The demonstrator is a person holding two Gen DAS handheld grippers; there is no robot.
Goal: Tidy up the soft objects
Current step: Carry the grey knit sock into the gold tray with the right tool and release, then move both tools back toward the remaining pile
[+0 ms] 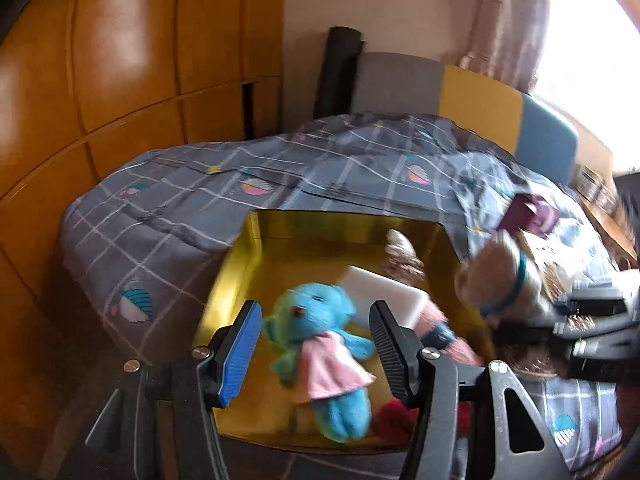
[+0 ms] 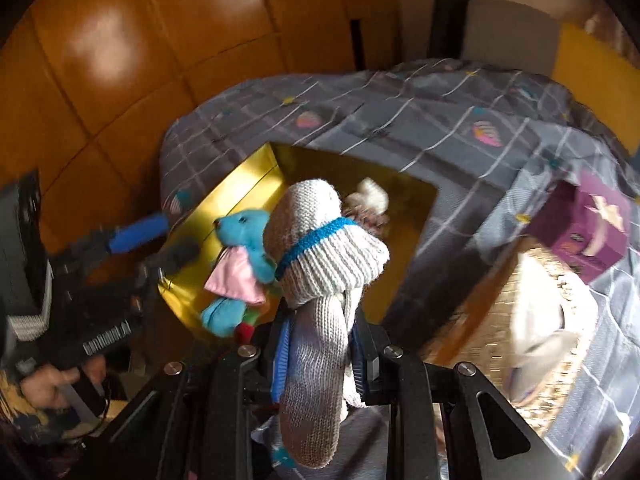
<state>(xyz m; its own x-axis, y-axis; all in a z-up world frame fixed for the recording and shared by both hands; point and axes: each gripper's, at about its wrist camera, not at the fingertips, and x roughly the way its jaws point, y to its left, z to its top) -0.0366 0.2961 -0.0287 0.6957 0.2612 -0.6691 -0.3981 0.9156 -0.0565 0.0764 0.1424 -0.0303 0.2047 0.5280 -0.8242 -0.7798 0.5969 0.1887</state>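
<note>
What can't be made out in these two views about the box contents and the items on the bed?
- Gold box: the knitted toy in the right gripper hides its middle in the right wrist view.
- Red item: left gripper finger covers most of it; identity unclear.
- White object behind the blue plush: blurred, unidentifiable.
- Purple box: print too blurred to read.

Glossy wooden wardrobe [image 1: 120, 60], plaid-covered bed [image 1: 320, 168], bright window [image 1: 592, 40].
</note>
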